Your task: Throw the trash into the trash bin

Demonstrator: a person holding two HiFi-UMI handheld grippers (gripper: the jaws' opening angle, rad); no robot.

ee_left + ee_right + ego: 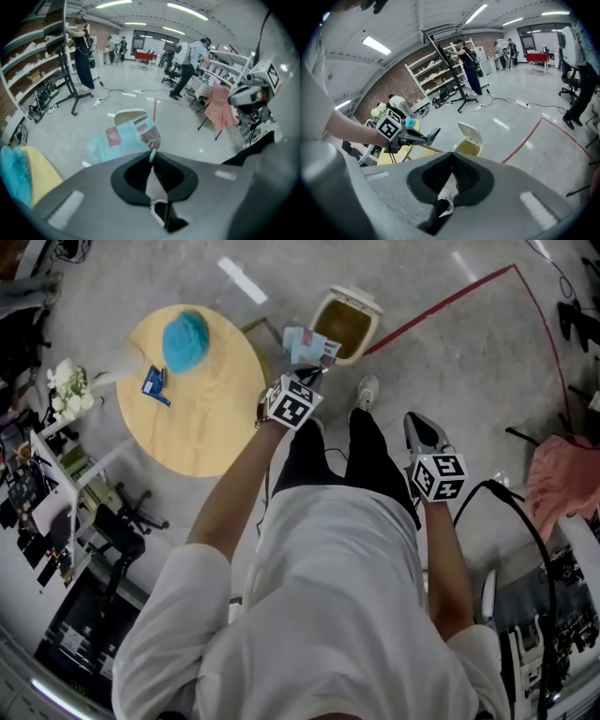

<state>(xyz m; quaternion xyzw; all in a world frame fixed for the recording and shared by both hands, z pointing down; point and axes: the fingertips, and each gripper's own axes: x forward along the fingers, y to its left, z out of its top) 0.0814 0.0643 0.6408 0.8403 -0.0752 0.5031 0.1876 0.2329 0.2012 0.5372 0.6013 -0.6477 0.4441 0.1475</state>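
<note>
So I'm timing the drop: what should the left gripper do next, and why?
Probably carry the blue packet a little farther, over the open mouth of the trash bin. The left gripper is shut on it, and it hangs beside the rim, not above the opening.

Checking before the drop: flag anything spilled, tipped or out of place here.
Nothing stands out: the trash bin stands upright with its lid open, and the left hand-held gripper pinches a light-blue wrapper near it.
</note>
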